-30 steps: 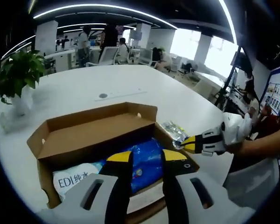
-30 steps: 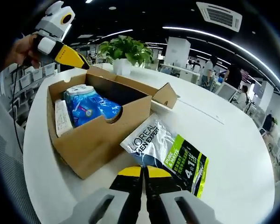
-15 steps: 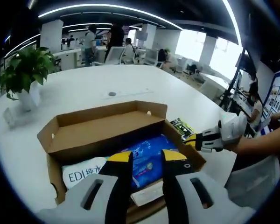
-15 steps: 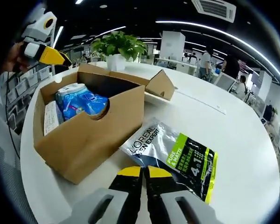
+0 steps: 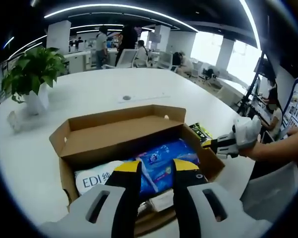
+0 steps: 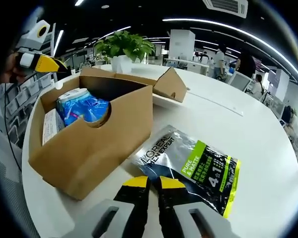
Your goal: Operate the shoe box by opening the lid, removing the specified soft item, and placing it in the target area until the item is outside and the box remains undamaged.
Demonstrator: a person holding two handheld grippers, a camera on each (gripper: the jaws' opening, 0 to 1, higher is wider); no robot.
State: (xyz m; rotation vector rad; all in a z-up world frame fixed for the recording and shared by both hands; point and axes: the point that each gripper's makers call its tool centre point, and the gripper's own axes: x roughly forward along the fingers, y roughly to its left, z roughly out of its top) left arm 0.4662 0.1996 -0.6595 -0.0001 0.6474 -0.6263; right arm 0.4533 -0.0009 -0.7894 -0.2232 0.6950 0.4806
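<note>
A leafy green potted plant (image 5: pixel 32 74) in a white pot stands on the round white table (image 5: pixel 89 94); office people sit behind.

Sachet (image 6: pixel 193 168) on table (image 6: pixel 248 134) beside open box (image 6: pixel 89 144), packs (image 6: pixel 82 106) seemingly inside.

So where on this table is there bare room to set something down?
Bare table lies beyond the open shoe box, toward the potted plant, and beyond the black-and-green pouch in the right gripper view. It is crowded where the pouch lies right beside the box.
</note>
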